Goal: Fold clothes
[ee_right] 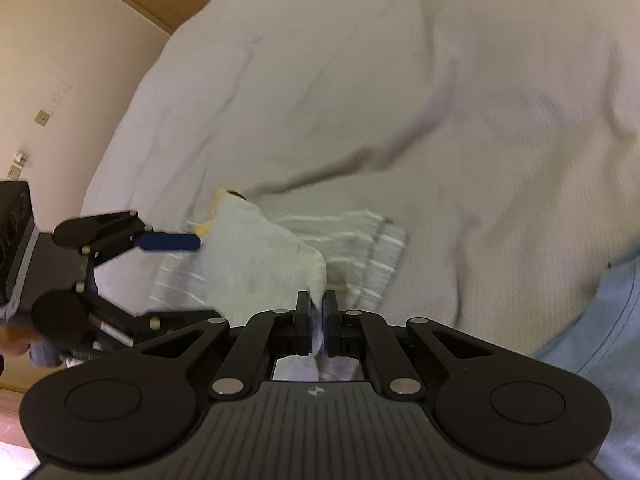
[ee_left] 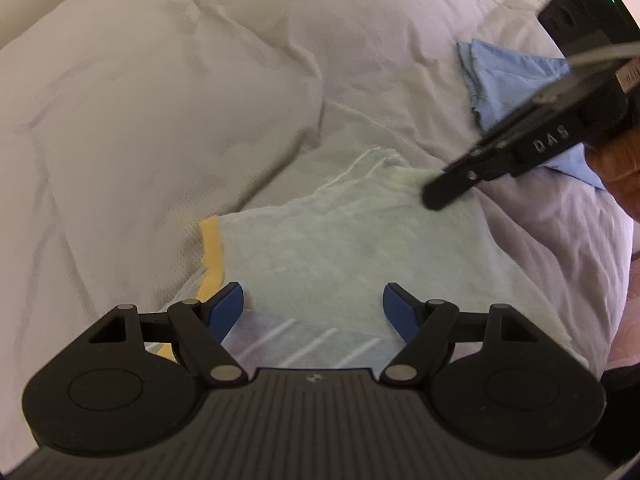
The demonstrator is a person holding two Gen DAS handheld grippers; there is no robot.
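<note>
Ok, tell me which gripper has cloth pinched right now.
The right gripper: its pads are shut on the pale cloth. The left gripper is open.

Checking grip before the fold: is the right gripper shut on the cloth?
Shut: the right gripper pinches a corner of the pale white cloth with yellow edging between its fingers.

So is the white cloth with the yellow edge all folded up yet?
Not yet. It already lies doubled on the bed. The right hand-held gripper is pinching a corner of the white cloth, mid-fold. The left hand-held gripper is open beside it. The blue garment lies untouched.
</note>
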